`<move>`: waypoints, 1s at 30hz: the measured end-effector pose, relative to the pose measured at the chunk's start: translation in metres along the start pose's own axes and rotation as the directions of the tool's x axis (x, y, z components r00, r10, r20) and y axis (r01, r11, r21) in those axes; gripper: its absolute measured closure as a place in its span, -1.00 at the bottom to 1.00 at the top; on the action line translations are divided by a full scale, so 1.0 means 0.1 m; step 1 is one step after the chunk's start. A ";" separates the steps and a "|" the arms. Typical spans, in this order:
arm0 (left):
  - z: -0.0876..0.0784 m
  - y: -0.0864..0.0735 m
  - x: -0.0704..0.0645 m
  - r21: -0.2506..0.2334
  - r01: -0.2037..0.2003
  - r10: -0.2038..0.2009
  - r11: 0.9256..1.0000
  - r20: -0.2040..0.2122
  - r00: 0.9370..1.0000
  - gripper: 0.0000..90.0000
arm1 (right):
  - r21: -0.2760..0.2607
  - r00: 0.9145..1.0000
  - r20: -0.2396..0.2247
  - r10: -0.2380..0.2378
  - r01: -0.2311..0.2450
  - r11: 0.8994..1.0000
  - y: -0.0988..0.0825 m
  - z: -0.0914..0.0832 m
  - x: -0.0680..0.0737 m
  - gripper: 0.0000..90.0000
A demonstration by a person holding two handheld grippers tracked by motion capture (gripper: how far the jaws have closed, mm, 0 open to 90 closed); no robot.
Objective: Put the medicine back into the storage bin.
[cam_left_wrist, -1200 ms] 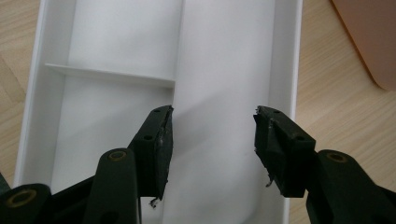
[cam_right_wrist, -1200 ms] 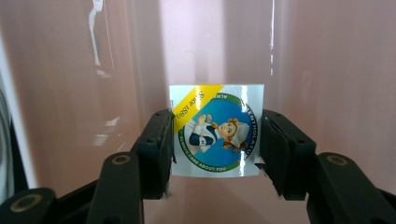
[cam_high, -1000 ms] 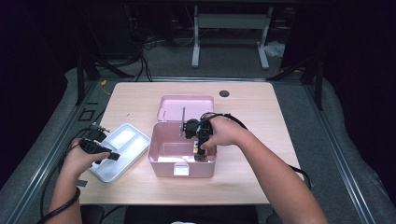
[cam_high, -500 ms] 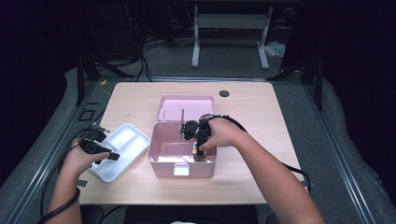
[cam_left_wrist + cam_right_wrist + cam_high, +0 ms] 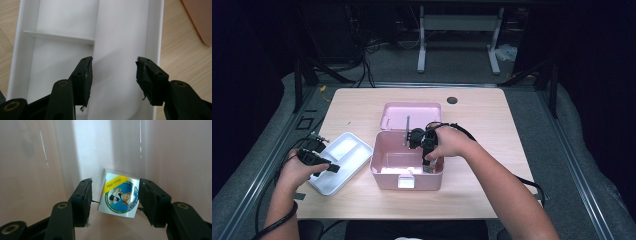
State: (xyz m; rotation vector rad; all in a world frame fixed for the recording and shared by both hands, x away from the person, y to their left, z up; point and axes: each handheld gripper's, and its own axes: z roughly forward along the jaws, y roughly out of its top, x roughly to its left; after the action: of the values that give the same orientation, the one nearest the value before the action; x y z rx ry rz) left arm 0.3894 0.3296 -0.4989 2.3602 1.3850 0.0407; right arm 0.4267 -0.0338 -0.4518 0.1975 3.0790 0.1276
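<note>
A pink box [image 5: 384,181] stands open mid-table, its lid [image 5: 411,111] lying flat behind it. My right gripper [image 5: 428,164] reaches down into the box's right front corner. In the right gripper view a small square packet [image 5: 118,197] with a cartoon label leans tilted against the pink wall, between the jaws of my right gripper [image 5: 115,183]. Those jaws have just been opening; a gap shows at the left pad, so the packet is not pinched. My left gripper [image 5: 332,167] hangs open over the white tray [image 5: 343,150], with nothing between its jaws [image 5: 113,72].
The white tray [image 5: 120,30] has divided compartments and lies left of the pink box [image 5: 200,17]. A thin upright rod [image 5: 407,130] stands at the box's back rim. A dark round hole [image 5: 452,100] marks the table's far right. Cables trail off both grippers.
</note>
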 end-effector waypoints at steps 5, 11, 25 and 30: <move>0.00 0.00 0.00 0.000 0.000 0.000 1.000 -0.001 1.000 0.05 | -0.010 1.000 0.003 0.004 -0.004 1.000 -0.03 -0.09 0.00 0.01; 0.01 0.00 -0.01 0.005 -0.003 0.003 1.000 -0.002 1.000 0.05 | -0.042 1.000 0.026 0.012 -0.011 0.999 -0.11 -0.30 0.03 0.02; 0.03 0.01 -0.01 0.010 -0.004 0.004 1.000 -0.011 1.000 0.06 | -0.100 0.998 0.046 0.043 -0.039 0.994 -0.36 -0.74 0.05 0.08; 0.02 0.02 -0.02 0.012 -0.006 0.006 1.000 -0.012 1.000 0.06 | -0.116 0.996 0.068 0.065 -0.057 0.992 -0.52 -0.88 0.04 0.08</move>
State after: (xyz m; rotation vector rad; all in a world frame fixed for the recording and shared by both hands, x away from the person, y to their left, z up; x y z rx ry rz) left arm 0.3903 0.3266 -0.5002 2.3779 1.3879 0.0483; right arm 0.4110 -0.0920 -0.3688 0.2844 2.9839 0.2918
